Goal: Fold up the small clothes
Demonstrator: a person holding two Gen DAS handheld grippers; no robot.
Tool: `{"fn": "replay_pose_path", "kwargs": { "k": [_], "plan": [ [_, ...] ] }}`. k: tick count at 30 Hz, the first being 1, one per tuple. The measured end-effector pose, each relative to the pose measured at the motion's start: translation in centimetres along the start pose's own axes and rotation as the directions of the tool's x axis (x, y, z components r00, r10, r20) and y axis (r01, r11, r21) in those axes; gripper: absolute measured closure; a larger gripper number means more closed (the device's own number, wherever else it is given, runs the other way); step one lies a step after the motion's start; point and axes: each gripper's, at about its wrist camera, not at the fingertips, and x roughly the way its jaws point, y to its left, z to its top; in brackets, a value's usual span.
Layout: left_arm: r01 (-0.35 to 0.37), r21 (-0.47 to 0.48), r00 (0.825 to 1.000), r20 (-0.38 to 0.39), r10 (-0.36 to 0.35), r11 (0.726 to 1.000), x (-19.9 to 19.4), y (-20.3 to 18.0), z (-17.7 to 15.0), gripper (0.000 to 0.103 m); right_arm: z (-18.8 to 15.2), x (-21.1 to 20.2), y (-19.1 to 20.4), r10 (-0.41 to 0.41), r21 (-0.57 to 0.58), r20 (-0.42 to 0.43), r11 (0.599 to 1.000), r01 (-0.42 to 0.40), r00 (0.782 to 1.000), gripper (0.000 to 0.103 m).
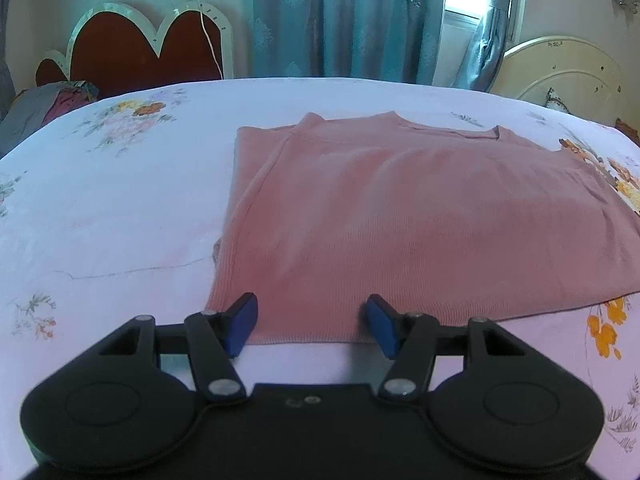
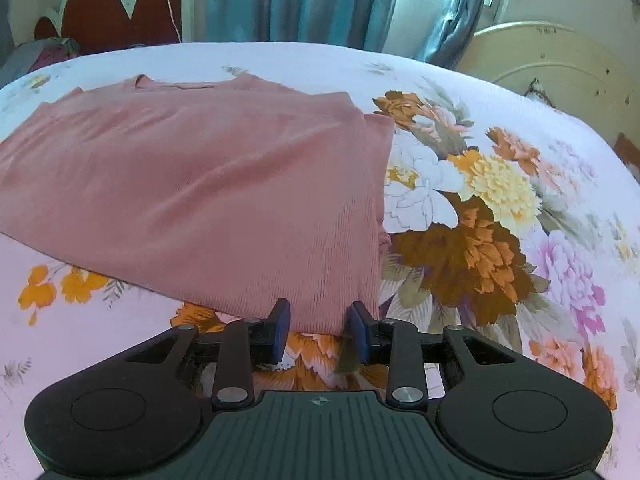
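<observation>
A pink ribbed top (image 1: 400, 216) lies flat on the bed with both side parts folded in, its neckline at the far end. My left gripper (image 1: 310, 326) is open, its blue pads either side of the near left part of the hem. In the right wrist view the same top (image 2: 200, 184) fills the left half. My right gripper (image 2: 318, 330) is open at a narrower gap, its blue pads at the near right corner of the hem. Neither gripper holds the cloth.
The bed has a pale floral sheet (image 1: 100, 220) with large flowers (image 2: 480, 216) to the right of the top. A red and white headboard (image 1: 140, 48) stands at the far left, teal curtains (image 1: 340, 20) behind, a cream bed end (image 2: 552, 64) at the right.
</observation>
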Motion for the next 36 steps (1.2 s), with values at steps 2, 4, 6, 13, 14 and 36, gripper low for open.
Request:
{"fn": "replay_pose_path", "kwargs": {
  "k": [2,4,6,13,14,36],
  "plan": [
    [0.003,-0.004,1.000,-0.002,-0.003,1.000,0.0,0.1,0.0,0.043,-0.1,0.0,-0.1,0.004,0.000,-0.001,1.000,-0.004,1.000,0.070],
    [0.005,-0.007,1.000,-0.006,-0.005,1.000,0.0,0.2,0.0,0.043,-0.3,-0.1,-0.2,0.012,0.008,0.001,1.000,-0.012,1.000,0.070],
    [0.005,-0.006,1.000,-0.010,-0.005,1.000,-0.1,0.2,0.0,0.042,-0.4,-0.1,-0.2,0.016,0.012,-0.001,1.000,-0.016,1.000,0.070],
    [0.007,-0.011,0.999,-0.037,-0.007,1.000,0.0,0.8,0.3,0.039,-0.5,0.0,-0.5,0.027,0.024,0.005,0.999,-0.027,1.000,0.070],
    [-0.007,-0.009,0.999,-0.043,0.006,1.000,-0.3,0.7,0.3,0.037,-0.5,0.0,-0.5,0.026,0.025,0.004,0.999,-0.026,1.000,0.070],
    [0.222,-0.690,0.975,0.151,-0.164,0.688,0.0,6.6,-2.8,0.044,2.1,-4.3,2.2,0.205,0.169,0.177,0.957,-0.234,0.963,0.102]
  ]
}}
